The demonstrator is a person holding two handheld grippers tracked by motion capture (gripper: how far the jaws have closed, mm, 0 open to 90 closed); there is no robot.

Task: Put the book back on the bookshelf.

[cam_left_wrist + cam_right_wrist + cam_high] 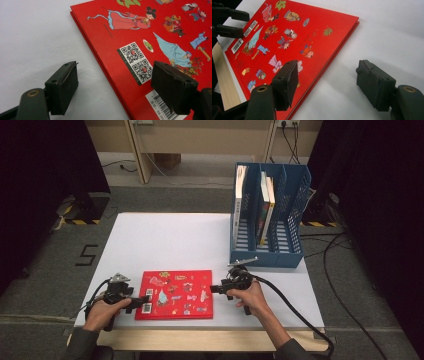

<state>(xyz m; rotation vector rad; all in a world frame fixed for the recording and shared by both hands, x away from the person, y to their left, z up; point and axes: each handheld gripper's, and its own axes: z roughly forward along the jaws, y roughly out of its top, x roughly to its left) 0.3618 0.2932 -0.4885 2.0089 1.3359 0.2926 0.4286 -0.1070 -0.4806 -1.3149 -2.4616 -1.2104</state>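
A red picture book (176, 294) lies flat near the table's front edge, back cover up with QR codes and a barcode. My left gripper (139, 302) is open at the book's left edge. In the left gripper view one jaw hangs over the red book (140, 37) and the other over the white table, the left gripper (115, 90) straddling the edge. My right gripper (216, 289) is open at the book's right edge. In the right gripper view the right gripper (328, 83) straddles the edge of the book (287, 35) the same way. Nothing is held.
A blue file rack (269, 215) with three slots stands at the table's back right, holding books (266, 205) upright. The white tabletop (170, 240) stretches behind the red book. A wooden strip (200, 340) runs along the front edge. Cables trail on the floor at right.
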